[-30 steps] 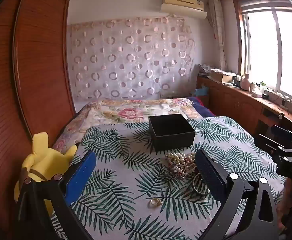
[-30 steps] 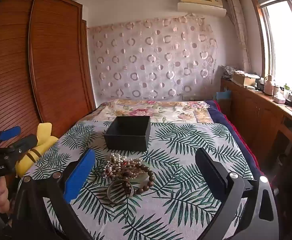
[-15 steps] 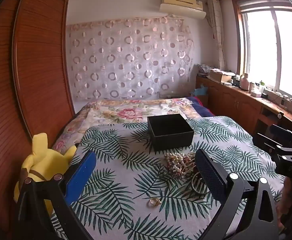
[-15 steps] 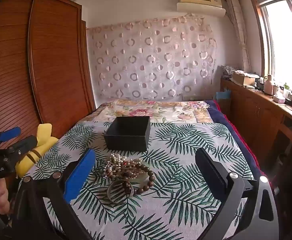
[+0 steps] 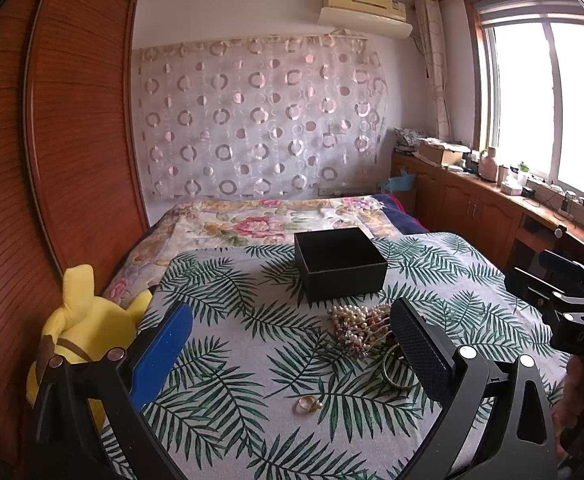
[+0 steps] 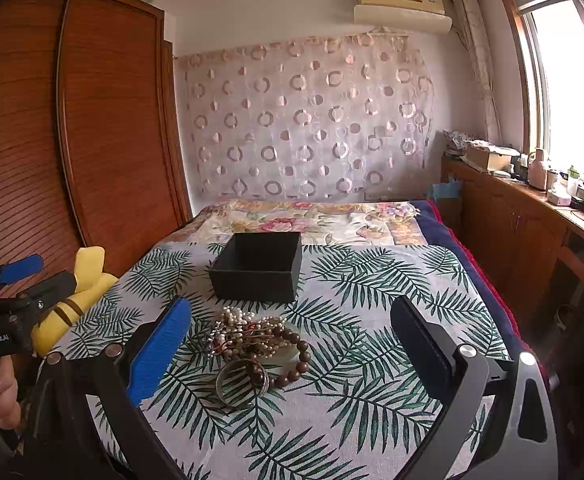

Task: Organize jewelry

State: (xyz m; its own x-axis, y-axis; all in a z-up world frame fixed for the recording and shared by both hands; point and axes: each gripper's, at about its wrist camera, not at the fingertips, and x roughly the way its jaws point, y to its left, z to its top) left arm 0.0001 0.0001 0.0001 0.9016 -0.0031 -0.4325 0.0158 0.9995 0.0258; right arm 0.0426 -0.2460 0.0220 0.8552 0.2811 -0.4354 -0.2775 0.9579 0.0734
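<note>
**Black box open and unfilled; both of your grippers spread wide and empty**

Black, square and lidless, the jewelry box (image 6: 258, 270) stands upright on the palm-leaf cloth (image 6: 372, 292) and serves as the reference for every position below. No jewelry shows over its visible inside walls; its floor cannot be seen from either wrist view.

Just in front of the box, on your side of it, lies the jewelry pile (image 6: 252, 336): pearl strands (image 5: 356, 322) tangled with a brown bead bracelet (image 6: 292, 360). A metal bangle (image 6: 241, 382) lies at the near edge of that pile, touching the beads. A gold ring (image 5: 307, 403) sits alone on the cloth, further from the box than the pile and clear of it.

Your left gripper (image 5: 292, 344) is held above the cloth on the near side of the box, fingers far apart, nothing between them. Your right gripper (image 6: 288, 344) is likewise spread to full width and holds nothing; the pile shows between its fingers without contact.

To the left of the box, off the cloth's edge, a yellow plush toy (image 5: 84, 320) rests against the wooden wardrobe (image 5: 72, 140).
</note>
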